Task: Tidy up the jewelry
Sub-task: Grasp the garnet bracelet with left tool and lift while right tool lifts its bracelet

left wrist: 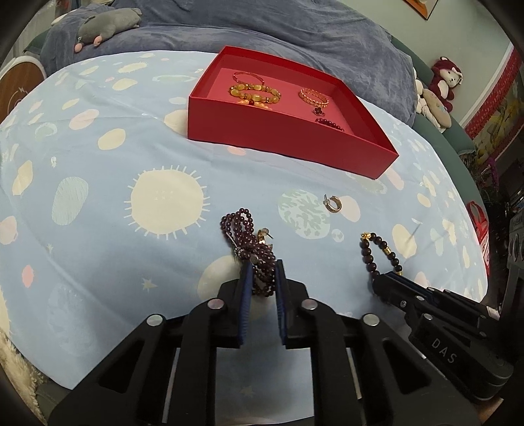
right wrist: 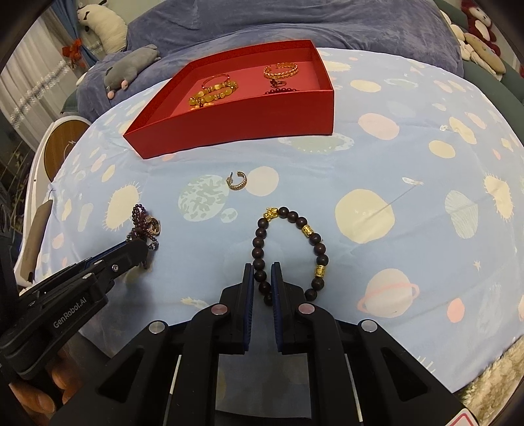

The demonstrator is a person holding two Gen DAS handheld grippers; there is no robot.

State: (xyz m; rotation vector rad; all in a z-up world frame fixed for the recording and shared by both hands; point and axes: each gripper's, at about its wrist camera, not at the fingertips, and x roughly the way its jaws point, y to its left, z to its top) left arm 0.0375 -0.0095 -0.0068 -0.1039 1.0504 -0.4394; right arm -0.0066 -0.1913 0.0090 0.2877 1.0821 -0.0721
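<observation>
Left claw (left wrist: 262, 281) clamped on purple bead strand (left wrist: 252, 252), pads pressing the bunched loops; a gold earring (left wrist: 263, 236) sits tangled at the strand's far side. Right claw (right wrist: 262, 281) clamped on one side of the dark bead bracelet (right wrist: 288, 249); rest of the loop, with gold spacers, lies flat to the right of the claw. Both claws pitched steeply down at the surface.

Surface: light blue sheet (left wrist: 98, 196) printed with suns, planets, stars. It looks like a bed, slightly wrinkled. Loose gold hoop earring (right wrist: 237, 181) lies on it between the claws and the box, apart from both.

Red box (left wrist: 294, 144), shallow, open top, pink floor, sits at the far side. Inside: yellow bead bracelets (left wrist: 255, 93) left, gold bangle (left wrist: 313, 96) right, small dark red pieces near it.

Beyond: blue-grey blanket (left wrist: 294, 36) bunched up, grey plush toy (left wrist: 108, 26) far left, red-and-white plush (left wrist: 445, 78) far right. Curtain (right wrist: 29, 75) at left in right wrist view.
</observation>
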